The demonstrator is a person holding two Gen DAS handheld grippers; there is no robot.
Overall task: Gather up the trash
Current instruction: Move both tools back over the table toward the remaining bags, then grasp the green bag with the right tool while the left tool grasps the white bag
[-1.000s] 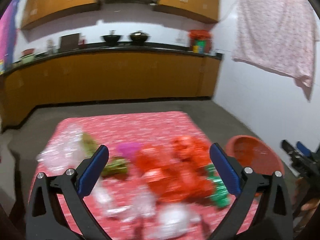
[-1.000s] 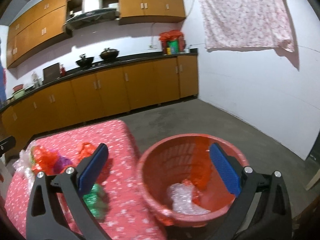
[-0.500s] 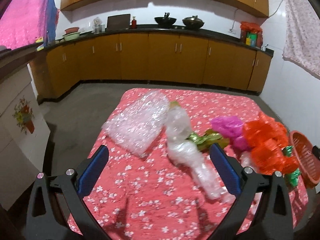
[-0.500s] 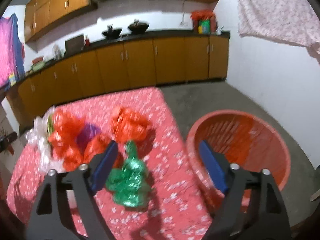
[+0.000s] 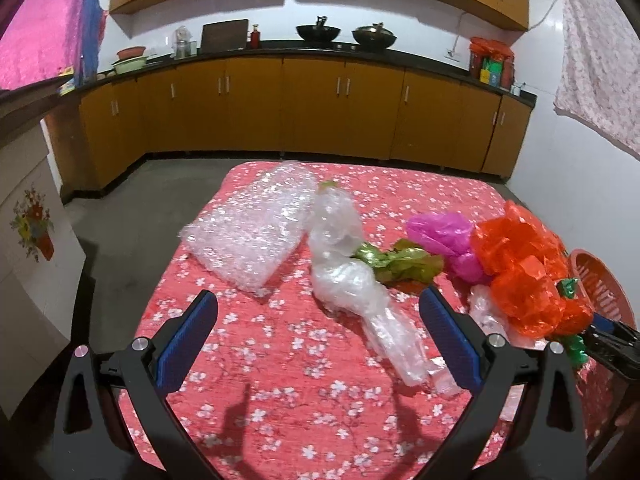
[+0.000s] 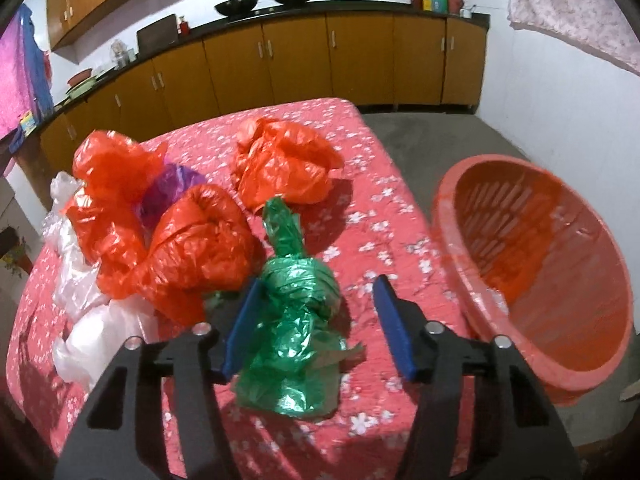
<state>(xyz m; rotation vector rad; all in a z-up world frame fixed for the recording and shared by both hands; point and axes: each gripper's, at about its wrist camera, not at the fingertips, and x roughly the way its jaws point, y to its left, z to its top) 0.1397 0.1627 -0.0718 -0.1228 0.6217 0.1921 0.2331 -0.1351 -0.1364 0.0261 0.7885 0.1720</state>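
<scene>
Right tongs (image 6: 316, 320) now low over the bench (image 6: 360, 184), jaws closing around the green bag (image 6: 294, 320); a second ago they hung wide over the basket (image 6: 560, 264), now to the right. Left tongs (image 5: 318, 344) wide open, empty, now facing the bubble wrap (image 5: 256, 224) beyond.

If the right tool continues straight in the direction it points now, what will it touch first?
Most likely the green plastic bag, which lies between the closing jaws of the right tool. The left pad seems to be at the bag already, the right pad still apart, though depth is unclear.
</scene>
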